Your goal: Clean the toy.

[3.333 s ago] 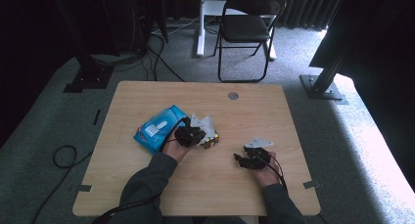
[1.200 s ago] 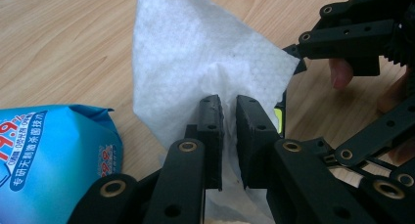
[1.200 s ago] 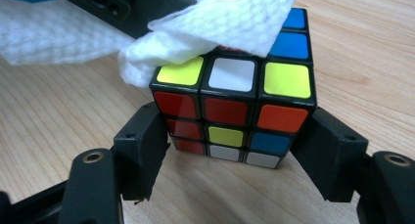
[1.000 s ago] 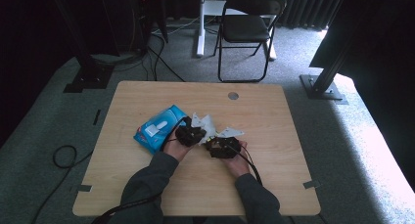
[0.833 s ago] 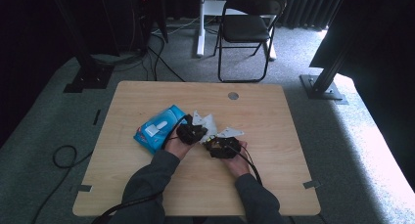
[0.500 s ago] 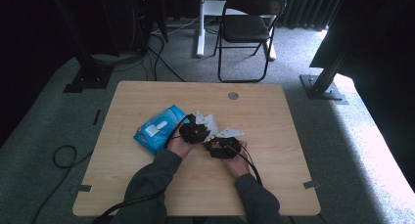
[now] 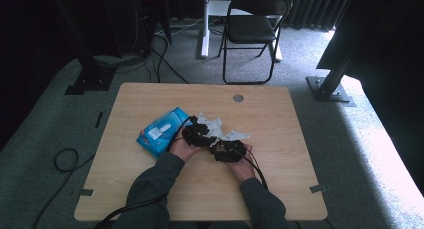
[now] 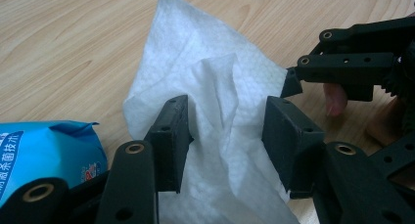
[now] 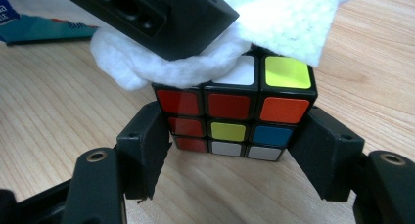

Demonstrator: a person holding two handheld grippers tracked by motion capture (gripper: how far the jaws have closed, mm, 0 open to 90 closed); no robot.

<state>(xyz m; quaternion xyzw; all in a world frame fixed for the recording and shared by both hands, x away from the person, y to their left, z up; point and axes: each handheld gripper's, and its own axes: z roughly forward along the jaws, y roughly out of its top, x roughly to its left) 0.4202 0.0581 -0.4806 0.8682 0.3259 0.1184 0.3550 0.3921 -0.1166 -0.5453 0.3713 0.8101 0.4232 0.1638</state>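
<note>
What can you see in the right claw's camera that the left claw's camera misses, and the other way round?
Right claw view alone: a puzzle cube gripped between the right claw pads, with the wipe draped over its top. Left claw view alone: the left claw, whose jaws have just been opening, standing apart around the wipe's loose fold without pressing it, and the right claw reaching in at the wipe's edge. Both share the wipe, the blue pack and the table.

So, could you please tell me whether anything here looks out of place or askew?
Nothing is damaged or spilled. The white wipe lies crumpled and draped over the top of the puzzle cube, which the right tool grips, rather than spread flat.
</note>
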